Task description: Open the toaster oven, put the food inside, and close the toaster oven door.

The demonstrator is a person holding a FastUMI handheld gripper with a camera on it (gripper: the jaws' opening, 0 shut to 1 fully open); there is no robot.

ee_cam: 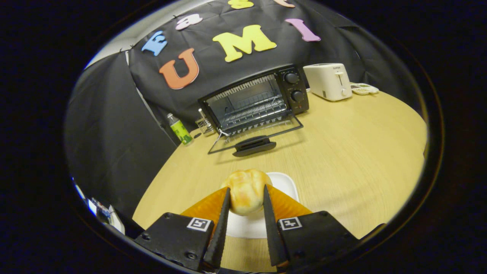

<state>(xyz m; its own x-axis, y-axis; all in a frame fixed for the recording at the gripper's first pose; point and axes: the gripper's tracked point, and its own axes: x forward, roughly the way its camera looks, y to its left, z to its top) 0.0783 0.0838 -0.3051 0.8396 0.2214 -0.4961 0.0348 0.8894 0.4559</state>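
Observation:
A golden bread roll [246,190] sits between my two fingers, and my gripper [246,196] is shut on it, both fingers pressing its sides. Under and just behind the roll lies a white square plate [284,183] on the wooden table [342,144]. Beyond the fingers stands the black toaster oven [255,99] with its glass door [255,136] folded down flat onto the table, handle toward me. The wire rack [253,110] inside is bare. Two knobs [293,86] sit on the oven's right panel.
A white pop-up toaster [329,81] stands to the right of the oven, with a small white device [364,89] behind it. A green-labelled bottle [179,129] and a small wire holder [205,125] stand to the oven's left near the table's edge.

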